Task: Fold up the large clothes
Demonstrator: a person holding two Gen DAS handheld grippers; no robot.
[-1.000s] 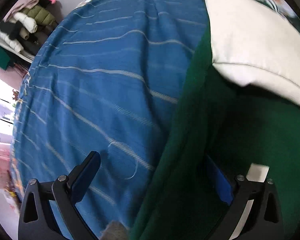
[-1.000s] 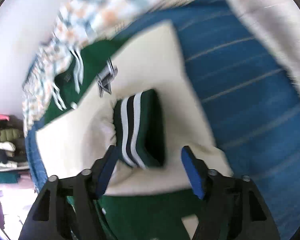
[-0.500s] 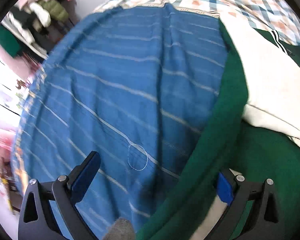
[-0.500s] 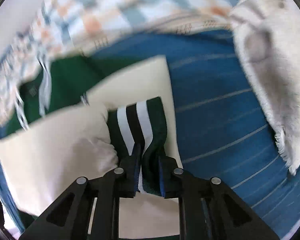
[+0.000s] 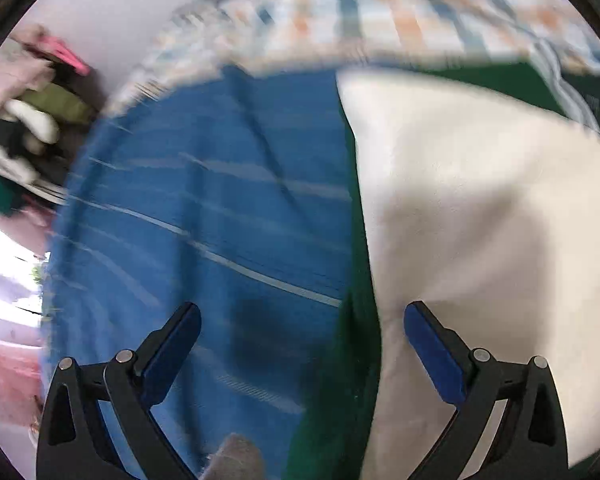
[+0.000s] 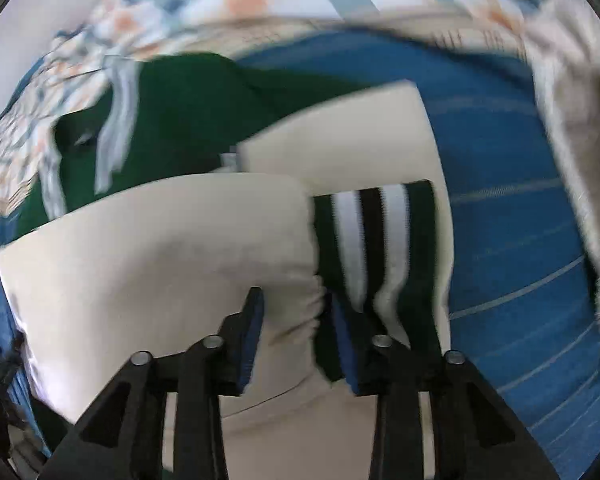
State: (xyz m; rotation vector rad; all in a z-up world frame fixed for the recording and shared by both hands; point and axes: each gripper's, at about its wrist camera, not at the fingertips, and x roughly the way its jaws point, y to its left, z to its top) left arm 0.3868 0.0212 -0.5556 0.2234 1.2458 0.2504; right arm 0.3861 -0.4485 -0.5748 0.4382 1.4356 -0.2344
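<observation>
Between right claw [image 6: 294, 320]: cream sleeve [image 6: 160, 264].

Jacket [image 6: 172, 120]: dark green body, cream sleeves [image 6: 160, 260]; cuff [image 6: 376, 240] at 3 o'clock striped green, white, black. Bedspread [image 5: 220, 208]: blue, thin pale stripes. Quilt [image 5: 400, 12], 12 o'clock: pastel check.

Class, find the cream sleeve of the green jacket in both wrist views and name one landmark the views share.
Left wrist: the cream sleeve fills the right half, blurred.
Right wrist: it spans the lower left and centre, its gathered end pinched in the right hand-held gripper.
Shared landmark: the blue striped bedsheet.
</observation>
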